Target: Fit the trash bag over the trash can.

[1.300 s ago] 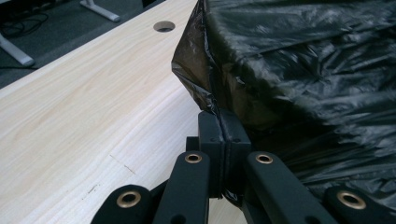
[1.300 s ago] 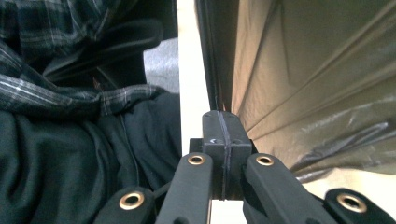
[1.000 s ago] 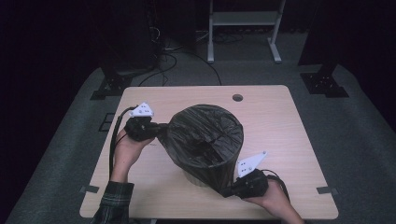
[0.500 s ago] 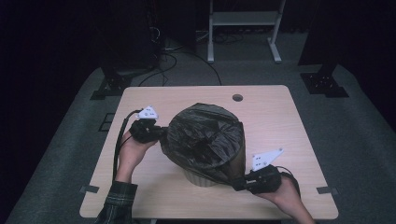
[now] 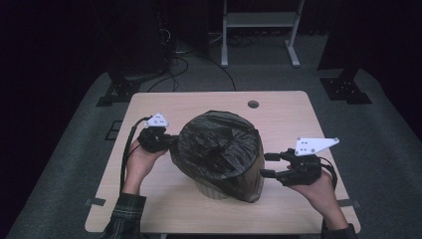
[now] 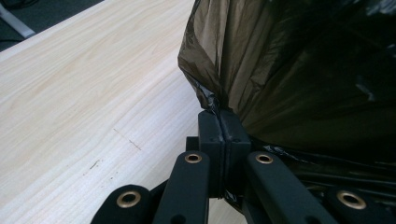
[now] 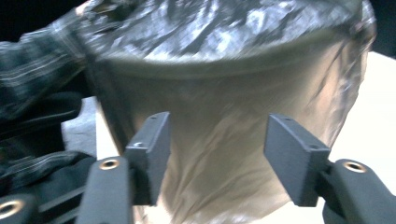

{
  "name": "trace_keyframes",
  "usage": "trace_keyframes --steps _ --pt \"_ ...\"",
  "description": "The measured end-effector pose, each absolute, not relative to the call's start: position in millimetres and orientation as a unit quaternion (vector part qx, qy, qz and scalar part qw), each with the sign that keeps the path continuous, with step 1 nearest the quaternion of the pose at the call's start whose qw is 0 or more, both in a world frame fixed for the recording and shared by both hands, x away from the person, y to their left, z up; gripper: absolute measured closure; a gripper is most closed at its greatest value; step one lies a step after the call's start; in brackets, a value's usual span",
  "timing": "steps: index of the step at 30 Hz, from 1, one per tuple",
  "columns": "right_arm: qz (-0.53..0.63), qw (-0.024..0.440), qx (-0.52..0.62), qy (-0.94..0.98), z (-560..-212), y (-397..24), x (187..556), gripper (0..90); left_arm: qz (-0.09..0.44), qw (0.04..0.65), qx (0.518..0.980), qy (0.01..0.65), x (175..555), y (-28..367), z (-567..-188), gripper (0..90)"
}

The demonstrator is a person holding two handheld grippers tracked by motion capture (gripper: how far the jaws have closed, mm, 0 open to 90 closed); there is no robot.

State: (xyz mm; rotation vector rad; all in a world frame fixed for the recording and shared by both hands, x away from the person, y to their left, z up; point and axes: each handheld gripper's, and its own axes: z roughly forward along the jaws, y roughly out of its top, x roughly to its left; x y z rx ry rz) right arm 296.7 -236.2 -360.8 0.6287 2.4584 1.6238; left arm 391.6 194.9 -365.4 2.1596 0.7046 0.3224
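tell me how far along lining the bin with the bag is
Mostly done: the black bag is draped over the bin and hangs down its side. In hand: the left gripper is shut on the bag's edge. The right gripper has just been opening, nothing between its fingers. Probably left: settling the bag around the rim.

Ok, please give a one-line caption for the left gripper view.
Shut left tool pinching the edge of a dark plastic bag above the light wooden table.
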Motion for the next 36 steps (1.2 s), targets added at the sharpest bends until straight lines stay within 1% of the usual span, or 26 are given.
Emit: trace_keyframes --steps 2,5,6,7,9,10,12,13,14,15,16,21,26,31,33,36 --pt "0.539 0.067 0.212 0.813 -360 -231 301 34.2 0.127 0.412 0.858 0.28 392 195 -365 89.0" --pt "0.542 0.07 0.211 0.811 -359 -225 307 33.0 0.124 0.414 0.858 0.276 390 194 -365 89.0" --pt "0.542 0.067 0.207 0.811 -359 -224 308 35.0 0.124 0.415 0.858 0.275 390 193 -365 89.0" --pt "0.544 0.067 0.203 0.812 -358 -222 309 41.6 0.125 0.414 0.859 0.273 390 193 -364 89.0" --pt "0.542 0.066 0.196 0.815 -359 -220 310 49.1 0.124 0.416 0.858 0.274 390 193 -364 89.0" --pt "0.54 0.063 0.193 0.817 -359 -219 311 57.0 0.124 0.417 0.858 0.273 390 193 -364 89.0" --pt "0.541 0.064 0.192 0.816 -359 -220 311 66.7 0.123 0.417 0.858 0.273 389 193 -364 89.0" --pt "0.542 0.063 0.191 0.816 -359 -220 312 74.0 0.122 0.418 0.858 0.272 389 192 -364 89.0" --pt "0.542 0.063 0.191 0.816 -359 -220 312 74.0 0.122 0.418 0.858 0.272 389 192 -364 89.0" --pt "0.545 0.066 0.184 0.815 -359 -222 311 86.6 0.121 0.417 0.859 0.27 390 191 -364 89.0" --pt "0.548 0.067 0.182 0.814 -358 -222 311 90.0 0.121 0.417 0.859 0.27 390 191 -364 89.0" --pt "0.542 0.068 0.179 0.818 -359 -223 311 90.0 0.119 0.415 0.86 0.274 391 191 -366 89.1" --pt "0.53 0.066 0.188 0.824 -367 -226 312 90.0 0.116 0.408 0.861 0.28 393 194 -372 89.1" --pt "0.515 0.067 0.195 0.832 -376 -226 313 90.0 0.117 0.393 0.867 0.284 395 194 -380 89.1" --pt "0.51 0.066 0.198 0.834 -380 -226 314 90.0 0.123 0.375 0.873 0.287 397 193 -385 89.1" --pt "0.509 0.065 0.199 0.835 -382 -226 315 90.0 0.118 0.371 0.873 0.292 400 193 -391 89.1"
